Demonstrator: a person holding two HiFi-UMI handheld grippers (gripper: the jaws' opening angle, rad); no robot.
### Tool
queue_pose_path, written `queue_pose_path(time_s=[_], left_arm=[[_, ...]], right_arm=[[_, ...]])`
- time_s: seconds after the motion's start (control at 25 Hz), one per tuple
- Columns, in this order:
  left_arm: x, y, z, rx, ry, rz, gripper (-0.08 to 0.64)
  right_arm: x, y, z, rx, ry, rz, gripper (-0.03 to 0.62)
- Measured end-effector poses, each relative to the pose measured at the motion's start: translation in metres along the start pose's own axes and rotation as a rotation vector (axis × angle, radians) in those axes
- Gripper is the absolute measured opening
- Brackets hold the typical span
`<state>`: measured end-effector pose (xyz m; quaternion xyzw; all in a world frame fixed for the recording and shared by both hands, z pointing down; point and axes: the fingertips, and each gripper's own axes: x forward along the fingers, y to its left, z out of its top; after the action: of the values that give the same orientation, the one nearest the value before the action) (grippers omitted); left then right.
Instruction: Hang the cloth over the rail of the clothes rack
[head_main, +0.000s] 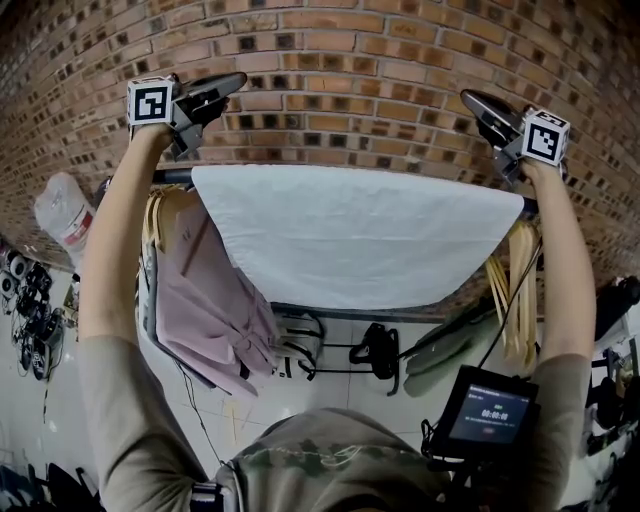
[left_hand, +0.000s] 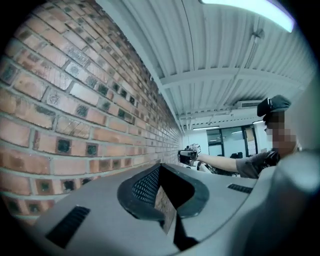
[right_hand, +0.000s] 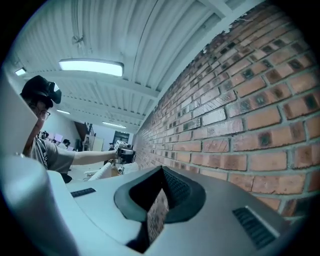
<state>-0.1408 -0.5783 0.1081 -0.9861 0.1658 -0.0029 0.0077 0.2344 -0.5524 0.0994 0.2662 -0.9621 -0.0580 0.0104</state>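
Note:
A white cloth (head_main: 350, 235) hangs spread over the dark rail (head_main: 170, 176) of the clothes rack, reaching nearly from end to end. My left gripper (head_main: 232, 82) is raised above the rail's left end and is shut on nothing. Above the rail's right end, my right gripper (head_main: 470, 98) is also shut and empty. The two point toward each other, clear of the cloth. In the left gripper view the shut jaws (left_hand: 161, 167) face the right gripper (left_hand: 187, 155) along the brick wall. The right gripper view shows its shut jaws (right_hand: 162, 171) facing the left gripper (right_hand: 124, 151).
The brick wall (head_main: 340, 60) stands close behind the rack. A pink garment (head_main: 205, 300) hangs at the rail's left and wooden hangers (head_main: 515, 290) at its right. A screen device (head_main: 487, 412) sits at my waist. Black bags (head_main: 375, 350) lie on the floor below.

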Motion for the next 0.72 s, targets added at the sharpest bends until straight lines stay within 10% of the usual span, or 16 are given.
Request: queue_pose_path(time_s=[0.4,0.72], left_arm=[[-0.029,-0.070,0.064,0.040,-0.162,-0.109,0.006],[-0.048,-0.124,0.055,0.134,-0.097,-0.182,0.006]], right_arm=[[-0.038,0.060,0.069,-0.070,-0.164,-0.070,0.008],[-0.061,0.130,0.054,-0.047,-0.140,-0.098,0.009]])
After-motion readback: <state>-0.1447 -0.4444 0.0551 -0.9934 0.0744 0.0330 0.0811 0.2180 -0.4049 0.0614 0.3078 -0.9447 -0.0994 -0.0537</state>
